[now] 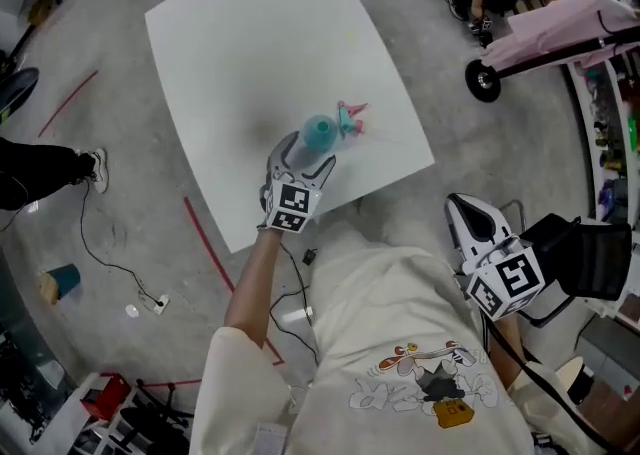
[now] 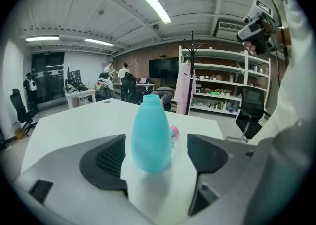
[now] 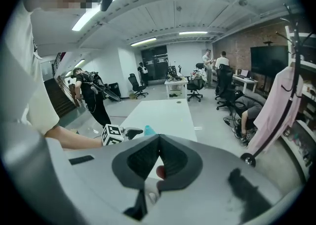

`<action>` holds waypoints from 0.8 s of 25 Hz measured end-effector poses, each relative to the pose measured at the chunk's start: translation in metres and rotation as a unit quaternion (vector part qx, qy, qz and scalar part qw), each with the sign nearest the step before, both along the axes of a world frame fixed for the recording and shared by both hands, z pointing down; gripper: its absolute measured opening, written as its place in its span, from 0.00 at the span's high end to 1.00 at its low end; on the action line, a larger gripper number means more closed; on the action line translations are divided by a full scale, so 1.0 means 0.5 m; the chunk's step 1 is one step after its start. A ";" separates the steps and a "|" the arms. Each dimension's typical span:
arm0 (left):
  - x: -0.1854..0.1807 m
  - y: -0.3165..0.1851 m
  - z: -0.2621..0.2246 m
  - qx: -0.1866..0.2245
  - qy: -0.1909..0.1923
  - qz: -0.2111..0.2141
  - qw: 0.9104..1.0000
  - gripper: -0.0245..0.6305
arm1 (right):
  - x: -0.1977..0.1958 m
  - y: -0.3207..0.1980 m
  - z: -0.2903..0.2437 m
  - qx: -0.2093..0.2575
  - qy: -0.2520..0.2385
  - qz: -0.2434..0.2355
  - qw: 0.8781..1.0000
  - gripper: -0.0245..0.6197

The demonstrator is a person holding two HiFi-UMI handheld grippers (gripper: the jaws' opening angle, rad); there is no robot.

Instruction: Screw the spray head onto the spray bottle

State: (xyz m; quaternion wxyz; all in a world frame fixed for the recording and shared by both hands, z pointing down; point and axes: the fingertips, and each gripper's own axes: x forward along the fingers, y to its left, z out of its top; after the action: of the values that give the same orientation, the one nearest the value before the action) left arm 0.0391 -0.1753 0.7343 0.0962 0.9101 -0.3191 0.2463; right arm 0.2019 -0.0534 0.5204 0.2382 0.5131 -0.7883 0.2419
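My left gripper (image 2: pixel 157 159) has its jaws spread wide. The spray bottle (image 2: pixel 150 135) stands upright between them, neck straight up, and neither pad presses on it. The spray head (image 1: pixel 352 118) lies on the table (image 1: pixel 250 33) just beyond the bottle, to its right. My right gripper (image 3: pixel 159 145), jaws clenched together, hangs well away from the bottle, so the left is nearer.

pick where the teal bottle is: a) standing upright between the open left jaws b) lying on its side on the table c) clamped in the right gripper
a: the left gripper view shows the bottle upright on the table between the parted jaws of the left gripper, a gap either side.
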 end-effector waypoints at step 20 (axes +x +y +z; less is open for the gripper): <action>0.063 -0.063 0.062 0.006 -0.003 0.049 0.999 0.35 | -0.065 -0.098 0.069 -0.010 0.021 -0.043 0.999 0.96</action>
State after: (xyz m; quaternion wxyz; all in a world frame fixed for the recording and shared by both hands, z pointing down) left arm 0.0706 -0.2067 0.7651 0.0774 0.9242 -0.2764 0.2518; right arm 0.1692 -0.1023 0.5547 0.2700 0.4813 -0.8022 0.2279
